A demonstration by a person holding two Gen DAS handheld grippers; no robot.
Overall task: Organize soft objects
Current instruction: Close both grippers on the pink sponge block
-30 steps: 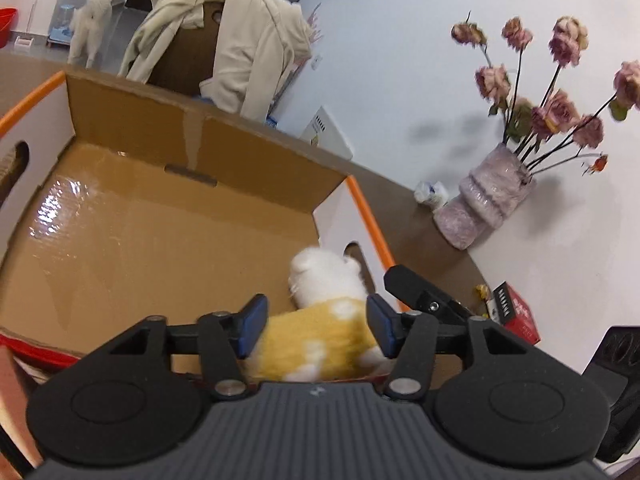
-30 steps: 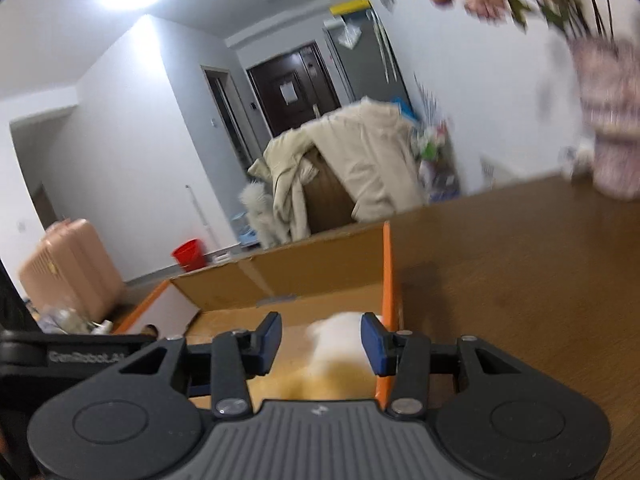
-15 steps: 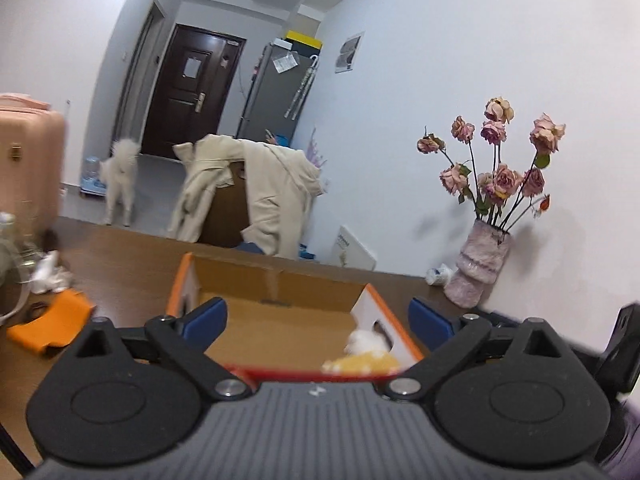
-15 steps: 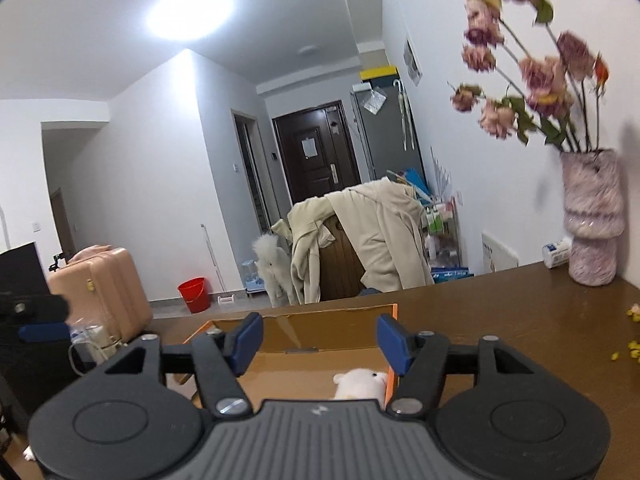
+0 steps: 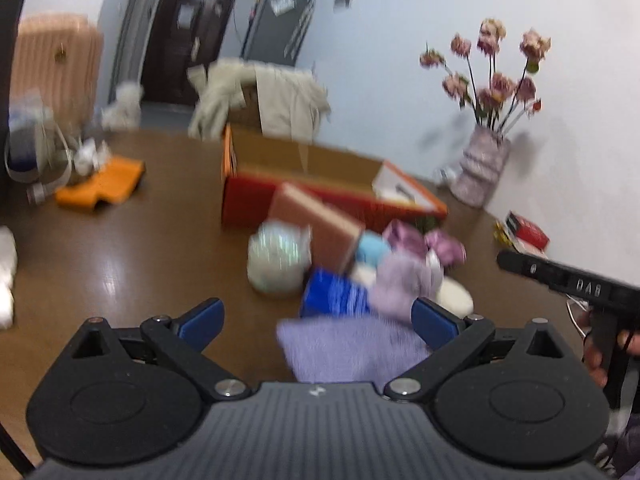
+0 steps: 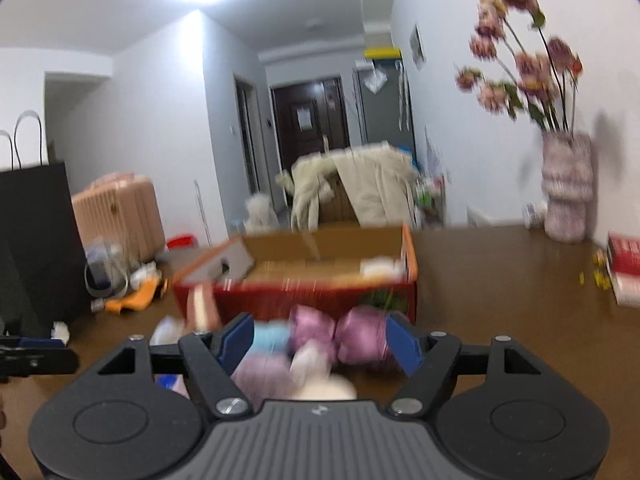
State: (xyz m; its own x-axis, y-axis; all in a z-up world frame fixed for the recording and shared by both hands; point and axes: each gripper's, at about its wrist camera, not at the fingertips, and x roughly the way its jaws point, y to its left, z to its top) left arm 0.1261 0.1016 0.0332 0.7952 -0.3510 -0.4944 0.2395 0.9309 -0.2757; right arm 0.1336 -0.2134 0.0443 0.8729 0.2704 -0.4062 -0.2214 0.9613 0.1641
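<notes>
Lavender cloth (image 5: 352,346) between open jaws

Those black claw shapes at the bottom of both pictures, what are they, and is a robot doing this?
No robot: a person carries a hand-held two-finger gripper in each hand, and a wide-angle camera on each looks forward along its fingers. One picture is from the left gripper, the other from the right gripper. The blue pieces are the finger pads.

On the brown table stands an open cardboard box. In front of it lies a blurred heap of soft things: a lilac cloth, a blue striped item, purple bundles and a pale round bundle. A vase of flowers stands by the wall.

Neither gripper holds anything. The left is wide open; the right's jaws are opening, with the purple bundles seen between its fingers.
</notes>
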